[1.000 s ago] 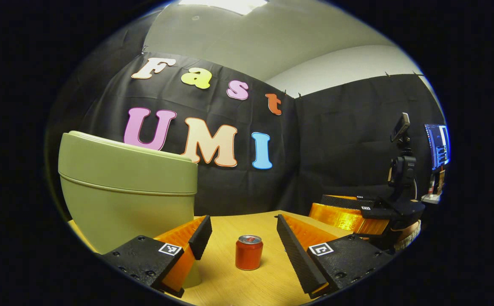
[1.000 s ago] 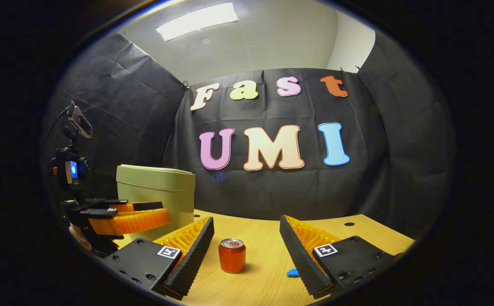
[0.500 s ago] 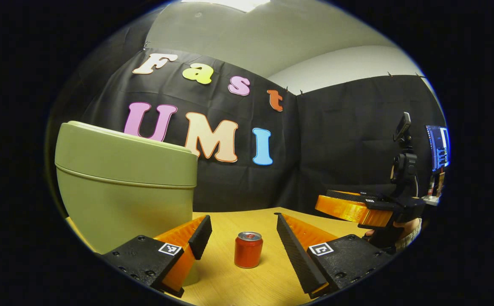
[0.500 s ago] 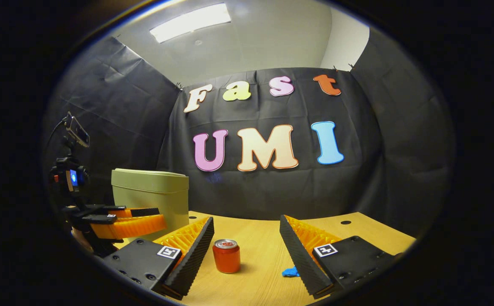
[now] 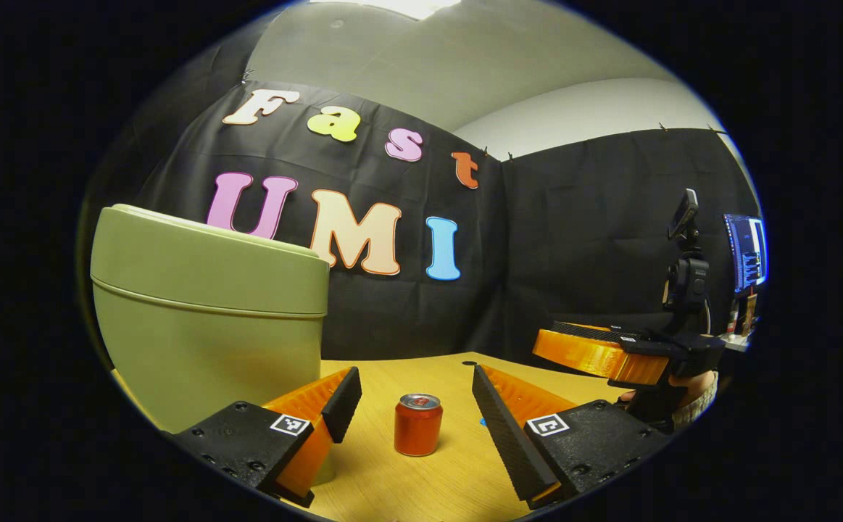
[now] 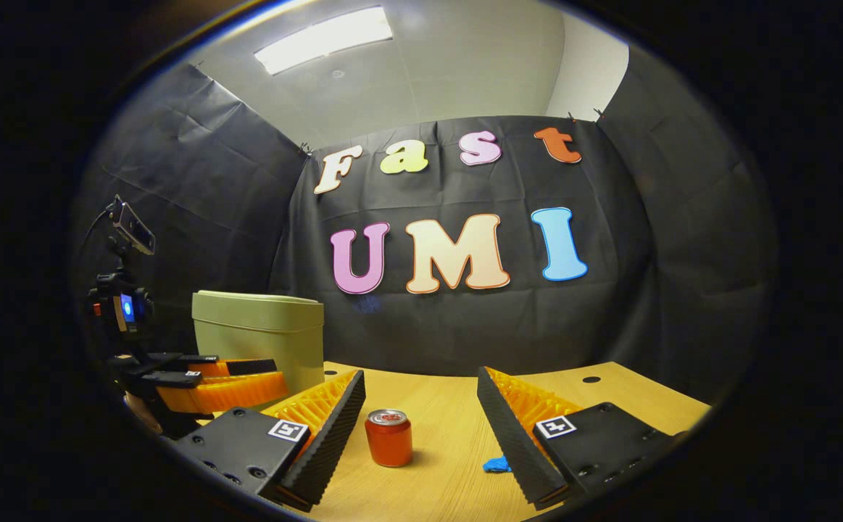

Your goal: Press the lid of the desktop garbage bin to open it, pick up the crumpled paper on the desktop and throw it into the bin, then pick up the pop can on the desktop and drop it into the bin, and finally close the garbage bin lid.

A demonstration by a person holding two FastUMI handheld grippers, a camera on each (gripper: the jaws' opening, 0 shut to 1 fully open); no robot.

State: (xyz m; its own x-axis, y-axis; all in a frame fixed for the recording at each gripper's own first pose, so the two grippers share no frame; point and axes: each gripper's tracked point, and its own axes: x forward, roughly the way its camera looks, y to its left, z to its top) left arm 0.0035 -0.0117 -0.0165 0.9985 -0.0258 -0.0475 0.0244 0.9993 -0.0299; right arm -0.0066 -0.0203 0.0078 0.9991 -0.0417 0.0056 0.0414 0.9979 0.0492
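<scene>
A red pop can stands upright on the wooden table, just ahead of my open left gripper and in line with the gap between its fingers. The green bin rises close on the left with its lid down. In the right gripper view the same can stands ahead of my open right gripper, nearer its left finger. A small blue crumpled scrap lies by the right finger, partly hidden. Nothing is held by either gripper.
The bin stands at the table's back left, with the left gripper in front of it. The right gripper and a hand hover at the right. A monitor glows beyond. The table has cable holes.
The right gripper has risen a little above the table. The left gripper view has shifted slightly, so the can sits a bit further left. Both grippers stay open and the can stands still.
</scene>
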